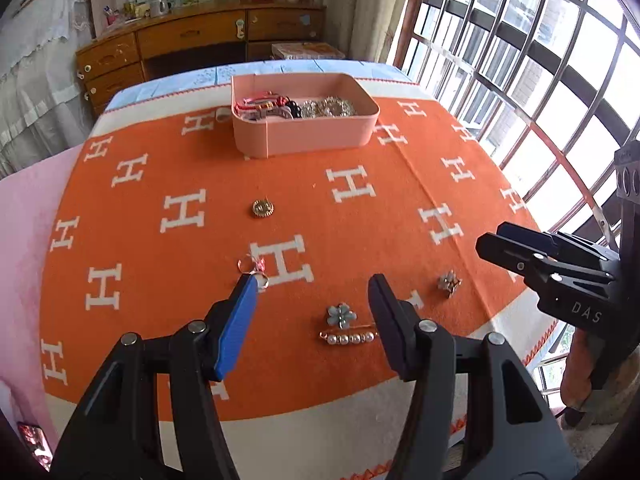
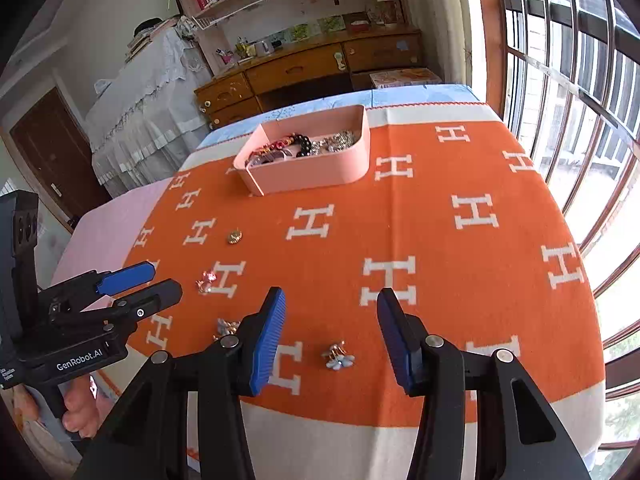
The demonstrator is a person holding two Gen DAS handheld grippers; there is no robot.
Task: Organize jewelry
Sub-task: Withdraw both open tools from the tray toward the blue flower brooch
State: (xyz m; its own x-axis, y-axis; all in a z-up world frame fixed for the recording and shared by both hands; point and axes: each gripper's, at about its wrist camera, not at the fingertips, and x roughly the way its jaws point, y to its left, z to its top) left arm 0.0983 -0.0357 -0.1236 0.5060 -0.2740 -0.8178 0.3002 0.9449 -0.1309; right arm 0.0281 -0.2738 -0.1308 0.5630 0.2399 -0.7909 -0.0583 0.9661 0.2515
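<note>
A pink box [image 1: 304, 138] [image 2: 320, 168] holding several pieces of jewelry stands at the far side of the orange cloth. Loose on the cloth lie a gold round brooch [image 1: 262, 208] [image 2: 235, 236], a pink clear earring [image 1: 253, 268] [image 2: 206, 280], a blue flower piece [image 1: 341, 315] with a pearl pin [image 1: 349, 337], and a small crystal brooch [image 1: 449, 282] [image 2: 338, 357]. My left gripper [image 1: 314, 286] [image 2: 166, 278] is open and empty, above the flower and pearl pin. My right gripper [image 2: 331, 300] [image 1: 490, 242] is open and empty, above the crystal brooch.
The orange cloth with white H letters [image 1: 192, 216] [image 2: 472, 212] covers the table; its near edge is cream. A barred window [image 1: 520, 60] runs along the right. A wooden desk [image 1: 192, 40] stands beyond the table. A pink cover [image 1: 28, 208] lies at the left.
</note>
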